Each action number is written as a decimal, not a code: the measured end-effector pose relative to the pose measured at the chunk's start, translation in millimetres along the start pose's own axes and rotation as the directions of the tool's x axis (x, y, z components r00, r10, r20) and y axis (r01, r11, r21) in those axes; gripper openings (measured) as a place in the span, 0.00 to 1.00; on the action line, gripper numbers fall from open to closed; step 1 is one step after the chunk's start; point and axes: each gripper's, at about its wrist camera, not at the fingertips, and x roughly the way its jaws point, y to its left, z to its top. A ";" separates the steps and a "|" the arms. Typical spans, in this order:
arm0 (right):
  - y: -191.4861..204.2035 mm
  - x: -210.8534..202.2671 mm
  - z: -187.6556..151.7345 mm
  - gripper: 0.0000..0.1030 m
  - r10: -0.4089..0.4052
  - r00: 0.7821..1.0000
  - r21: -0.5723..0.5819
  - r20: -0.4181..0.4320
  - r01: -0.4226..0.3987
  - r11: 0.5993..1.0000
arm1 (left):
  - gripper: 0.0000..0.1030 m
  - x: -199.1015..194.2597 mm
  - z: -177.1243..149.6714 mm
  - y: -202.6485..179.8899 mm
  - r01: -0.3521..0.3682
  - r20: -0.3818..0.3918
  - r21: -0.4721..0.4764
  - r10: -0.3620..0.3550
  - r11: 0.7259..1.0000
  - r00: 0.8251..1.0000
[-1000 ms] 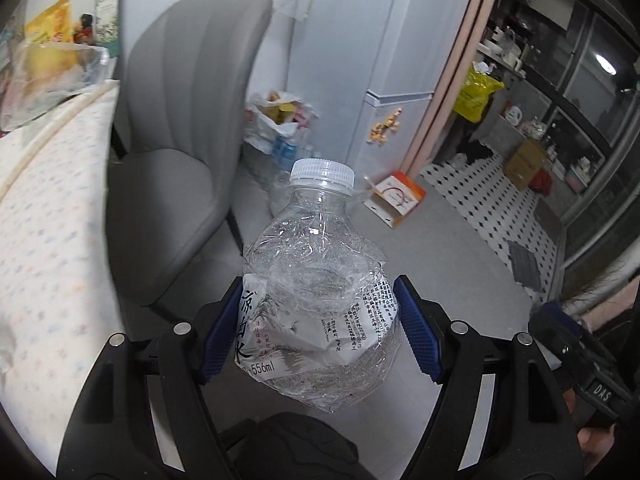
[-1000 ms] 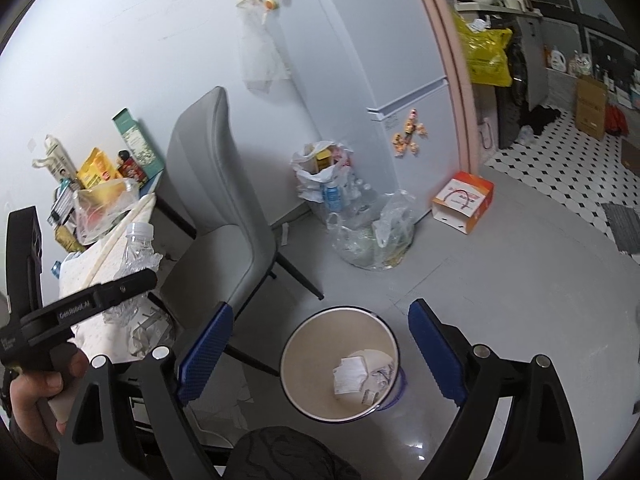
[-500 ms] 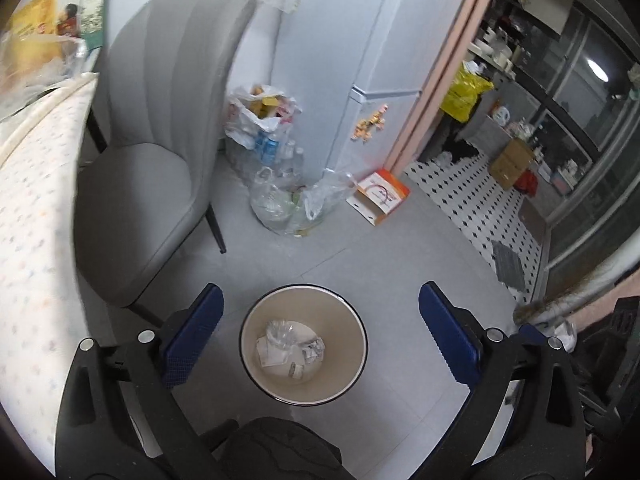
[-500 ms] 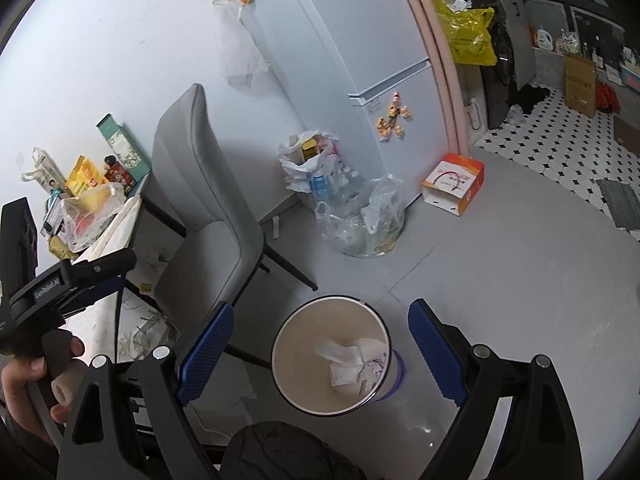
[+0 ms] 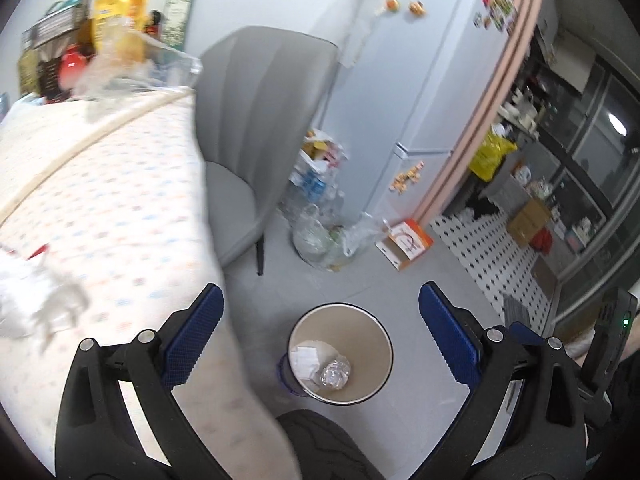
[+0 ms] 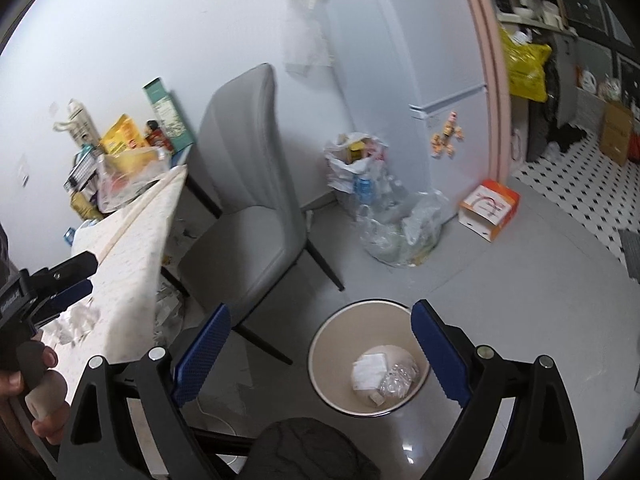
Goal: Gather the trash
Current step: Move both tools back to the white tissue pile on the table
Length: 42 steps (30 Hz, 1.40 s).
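Observation:
A round cream trash bin [image 5: 374, 342] stands on the grey floor. Inside it lie a crushed clear water bottle [image 5: 336, 374] and white paper scraps [image 5: 306, 358]. My left gripper [image 5: 320, 334] hangs open and empty above the bin, at the table's edge. White crumpled trash [image 5: 34, 310] lies on the patterned tablecloth to its left. In the right wrist view, my right gripper [image 6: 320, 354] is open and empty above the bin [image 6: 332, 342], with the bottle [image 6: 396, 380] in it. The left gripper [image 6: 86, 274] shows at far left, over the crumpled trash [image 6: 76, 320].
A grey chair [image 6: 248, 200] stands between the table [image 5: 100, 200] and the fridge [image 5: 420, 80]. Plastic bags of bottles [image 6: 384, 212] and an orange box [image 6: 490, 208] sit on the floor by the fridge. Packets and jars [image 5: 100, 32] crowd the table's far end.
The left gripper opened and the crushed bottle fell into the bin. It then swung left toward the table. The right gripper shifted slightly, staying open over the bin.

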 end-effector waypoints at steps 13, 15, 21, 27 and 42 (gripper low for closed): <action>92.6 -12.3 -8.0 0.92 0.072 0.997 -0.136 -0.009 -0.072 0.988 | 0.94 -86.6 -27.0 92.6 -0.063 0.116 -0.150 0.080 0.987 0.990; 105.4 -14.7 -10.3 0.92 0.084 0.996 -0.159 -0.009 -0.084 0.984 | 0.94 -97.0 -30.9 103.5 -0.071 0.128 -0.161 0.092 0.984 0.987; 140.9 -21.3 -18.0 0.92 0.126 0.992 -0.202 -0.018 -0.127 0.971 | 0.94 -125.7 -43.2 135.1 -0.094 0.161 -0.207 0.129 0.974 0.978; 167.7 -25.8 -23.0 0.92 0.180 0.983 -0.225 -0.030 -0.182 0.957 | 0.94 -144.8 -52.2 158.3 -0.106 0.179 -0.251 0.153 0.962 0.972; 239.2 -8.5 -42.3 0.91 0.273 0.954 -0.294 -0.122 -0.298 0.908 | 0.94 -177.4 -78.8 239.5 -0.128 0.181 -0.404 0.216 0.906 0.960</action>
